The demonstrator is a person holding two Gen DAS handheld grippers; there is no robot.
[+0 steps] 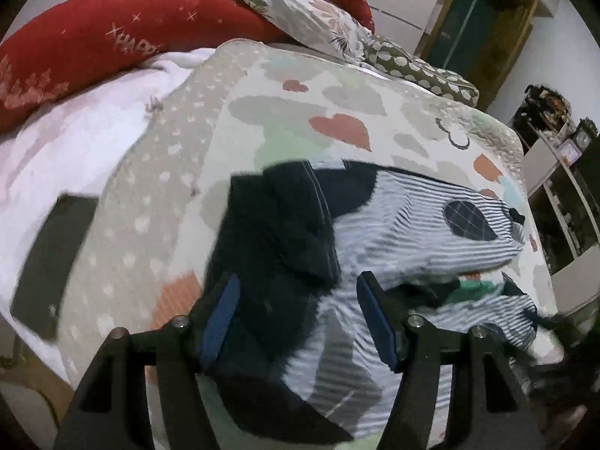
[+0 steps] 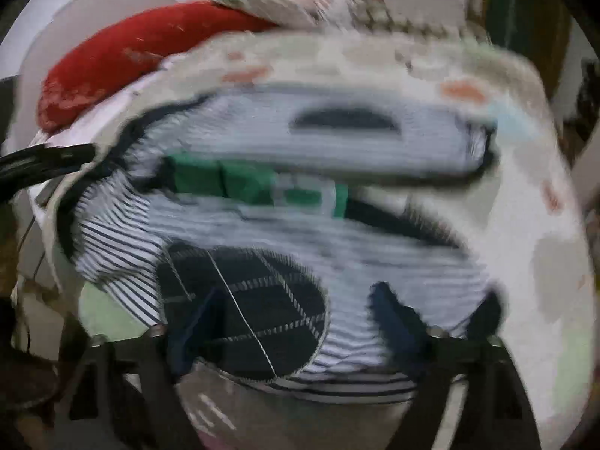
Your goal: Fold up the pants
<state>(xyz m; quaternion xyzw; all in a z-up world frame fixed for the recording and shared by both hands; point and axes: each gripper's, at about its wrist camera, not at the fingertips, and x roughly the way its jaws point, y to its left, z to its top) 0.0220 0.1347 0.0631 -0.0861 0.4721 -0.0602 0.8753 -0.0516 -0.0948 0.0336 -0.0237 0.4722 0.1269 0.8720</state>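
Striped blue-and-white pants [image 1: 405, 217] with a dark navy part [image 1: 270, 247] and an oval checked patch [image 1: 468, 221] lie crumpled on a quilt with hearts [image 1: 337, 127]. My left gripper [image 1: 298, 318] is open above them, with the navy cloth showing between its blue pads; I see no pad pressing on it. The right wrist view is blurred. There the pants [image 2: 262, 225] show a green waistband piece [image 2: 240, 180] and a checked patch [image 2: 247, 315]. My right gripper [image 2: 292, 326] stands open wide just over that patch, holding nothing.
A long red pillow [image 1: 112, 37] and a floral pillow [image 1: 315, 18] lie at the head of the bed. A dark flat slab [image 1: 52, 262] rests on the white sheet [image 1: 75, 142] at left. A door [image 1: 476, 18] and shelves [image 1: 562, 187] stand at right.
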